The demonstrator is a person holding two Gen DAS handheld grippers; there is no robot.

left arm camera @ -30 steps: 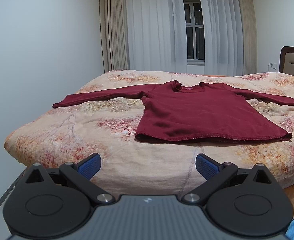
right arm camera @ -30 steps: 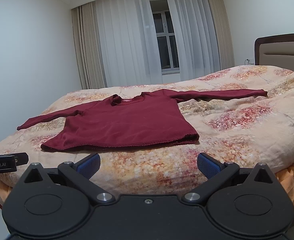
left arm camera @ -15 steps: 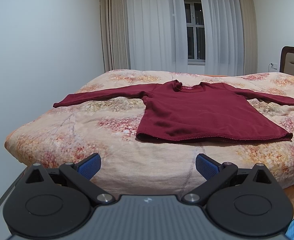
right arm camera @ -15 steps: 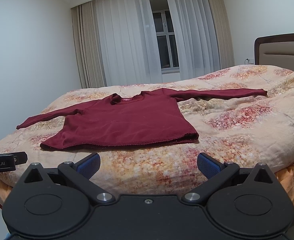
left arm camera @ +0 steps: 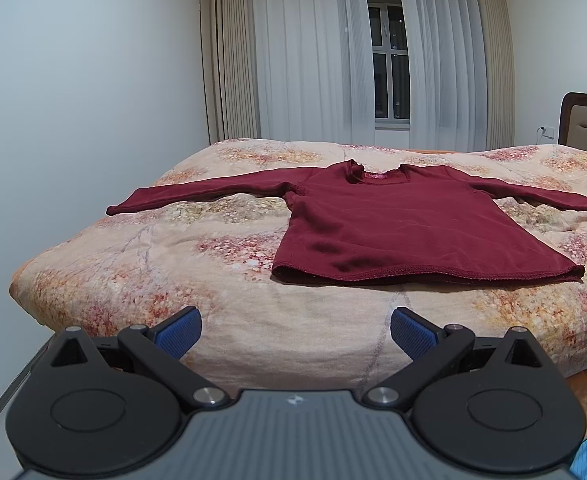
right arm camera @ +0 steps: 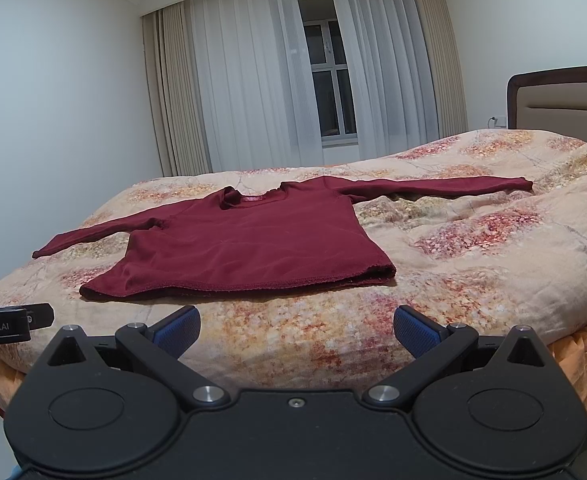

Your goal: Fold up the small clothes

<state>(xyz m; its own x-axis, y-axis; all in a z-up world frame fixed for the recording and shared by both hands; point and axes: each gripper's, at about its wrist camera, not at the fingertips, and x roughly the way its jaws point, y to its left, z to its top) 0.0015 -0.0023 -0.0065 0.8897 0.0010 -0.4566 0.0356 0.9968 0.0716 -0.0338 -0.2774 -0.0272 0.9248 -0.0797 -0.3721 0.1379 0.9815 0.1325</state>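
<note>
The shirt (left arm camera: 409,232) lies flat on the bed (left arm camera: 213,276), dark red, long-sleeved, face up with its neckline away from me and its hem along the near side. Both sleeves stretch straight out to the sides. In my right view the shirt (right arm camera: 249,248) sits left of centre, its far sleeve reaching toward the headboard (right arm camera: 561,96). A small red label shows inside the collar. The cloth is smooth, with only slight ripples near the hem.

My left tongs (left arm camera: 295,332) hover off the near edge of the bed, short of the hem and touching nothing; their blue pads (left arm camera: 179,330) stand wide apart. My right tongs (right arm camera: 297,330) hang the same way, also spread wide and empty, facing the hem's right corner from a little way off. At the left edge of my right view I see the side of my left tongs, just beside me.

The bed wears a floral quilt in peach and red. Behind it, white curtains (left arm camera: 329,52) frame a dark window (left arm camera: 389,52) between plain white walls.
</note>
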